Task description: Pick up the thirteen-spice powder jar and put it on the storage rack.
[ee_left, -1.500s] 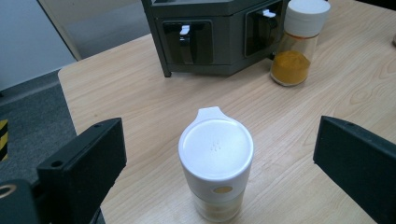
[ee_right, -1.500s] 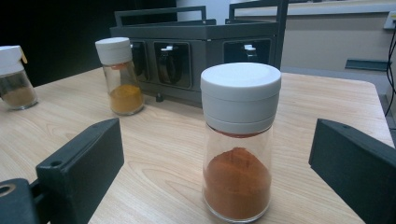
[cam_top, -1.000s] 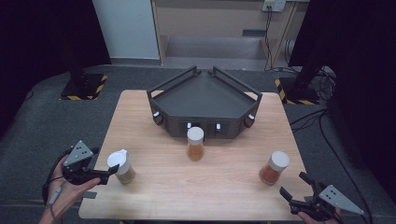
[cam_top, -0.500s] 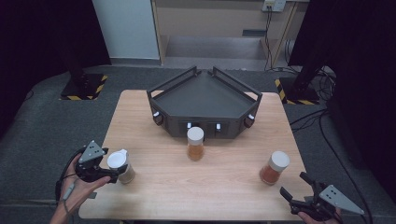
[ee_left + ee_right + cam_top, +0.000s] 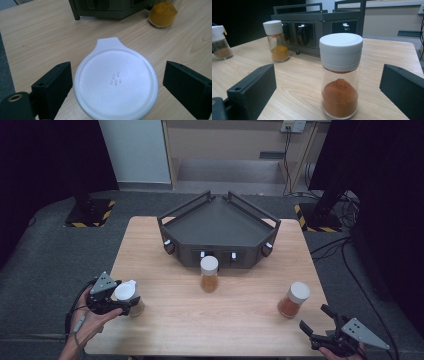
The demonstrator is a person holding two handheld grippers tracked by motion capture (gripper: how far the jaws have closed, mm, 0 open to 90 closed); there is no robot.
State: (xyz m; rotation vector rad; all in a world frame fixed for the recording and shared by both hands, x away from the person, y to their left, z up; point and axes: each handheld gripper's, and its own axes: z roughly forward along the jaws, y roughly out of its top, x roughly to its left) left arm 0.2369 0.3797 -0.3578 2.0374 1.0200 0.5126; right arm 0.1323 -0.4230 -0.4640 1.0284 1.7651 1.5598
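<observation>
Down at the near left corner of the table [image 5: 165, 320], the white-lidded jar [image 5: 128, 296] stands upright between the two black jaws of my left gripper [image 5: 125, 301]; its lid [image 5: 115, 83], seen from above in the left gripper view, has a small tab that points away from me. Those jaws have just been closing in on the jar, yet in the left gripper view a sliver of wood shows on either side of the lid, so they flank it without pressing. My left hand [image 5: 90, 317] holds the gripper from below the table edge, its cable looped at the wrist

Near the middle of the table, just in front of the dark angular tray [image 5: 218, 222], stands the jar of yellow powder [image 5: 209, 274]. Farther right, well apart from both, the jar of red powder [image 5: 293, 299] stands upright with a white cap. My right gripper [image 5: 320, 332] hangs at the near right corner, jaws spread wide and holding nothing; in the right gripper view that red jar [image 5: 340, 75] stands between them but beyond their tips, touched by neither
</observation>
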